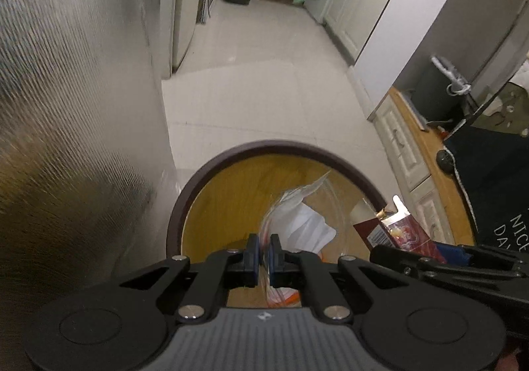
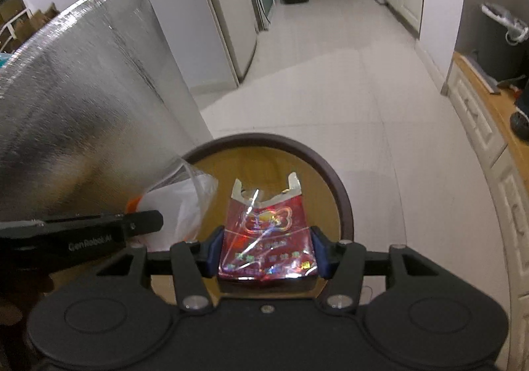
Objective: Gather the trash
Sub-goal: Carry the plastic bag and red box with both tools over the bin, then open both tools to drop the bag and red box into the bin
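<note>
Over the round bin's dark rim (image 1: 271,147), a clear plastic bag (image 1: 297,219) is pinched in the left gripper (image 1: 263,260), its jaws nearly together; white paper, perhaps a tissue, is seen inside; a torn red packet (image 2: 267,238) is clamped across its width by the right gripper (image 2: 266,253); both are held above the bin's yellow interior.

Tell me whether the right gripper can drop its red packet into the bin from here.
Probably yes: the right gripper holds the red packet over the bin, whose open mouth looks unobstructed.
</note>
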`<state>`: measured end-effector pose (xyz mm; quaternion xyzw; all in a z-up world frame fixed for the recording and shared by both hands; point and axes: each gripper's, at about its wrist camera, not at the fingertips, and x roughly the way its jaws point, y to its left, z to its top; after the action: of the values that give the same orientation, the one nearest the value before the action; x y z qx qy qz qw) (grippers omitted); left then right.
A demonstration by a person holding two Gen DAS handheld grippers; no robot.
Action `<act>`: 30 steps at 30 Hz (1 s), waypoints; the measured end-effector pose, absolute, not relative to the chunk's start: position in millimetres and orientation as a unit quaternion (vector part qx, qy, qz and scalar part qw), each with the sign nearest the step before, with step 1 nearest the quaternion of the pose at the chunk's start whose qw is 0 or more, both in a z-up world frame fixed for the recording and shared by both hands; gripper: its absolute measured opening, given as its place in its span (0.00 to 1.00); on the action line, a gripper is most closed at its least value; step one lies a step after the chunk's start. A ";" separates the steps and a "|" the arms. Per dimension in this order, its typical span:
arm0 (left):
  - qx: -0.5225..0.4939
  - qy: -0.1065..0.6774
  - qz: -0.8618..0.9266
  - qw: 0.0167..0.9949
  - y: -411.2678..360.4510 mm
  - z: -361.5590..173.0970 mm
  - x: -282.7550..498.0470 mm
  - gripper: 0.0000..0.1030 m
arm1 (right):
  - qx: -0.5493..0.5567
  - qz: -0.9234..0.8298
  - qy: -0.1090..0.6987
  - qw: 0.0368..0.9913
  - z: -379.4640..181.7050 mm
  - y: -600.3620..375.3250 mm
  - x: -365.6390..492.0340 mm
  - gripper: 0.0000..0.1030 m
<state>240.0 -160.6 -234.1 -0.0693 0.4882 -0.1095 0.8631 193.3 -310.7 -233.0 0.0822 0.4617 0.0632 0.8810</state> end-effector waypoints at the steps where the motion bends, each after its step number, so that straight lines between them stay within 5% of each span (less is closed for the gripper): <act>1: -0.071 0.493 -0.107 0.860 -159.5 -239.2 243.7 0.06 | 0.081 0.061 0.467 0.878 -237.6 -309.1 197.9 0.52; 30: -0.030 0.586 -0.100 0.803 -173.5 -299.4 285.7 0.07 | -0.010 0.066 0.586 0.808 -303.0 -274.4 256.2 0.53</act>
<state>285.7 -173.5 -299.4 -0.0303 0.5864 -0.1005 0.8032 256.2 -274.4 -303.0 -0.0096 0.5860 0.0660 0.8076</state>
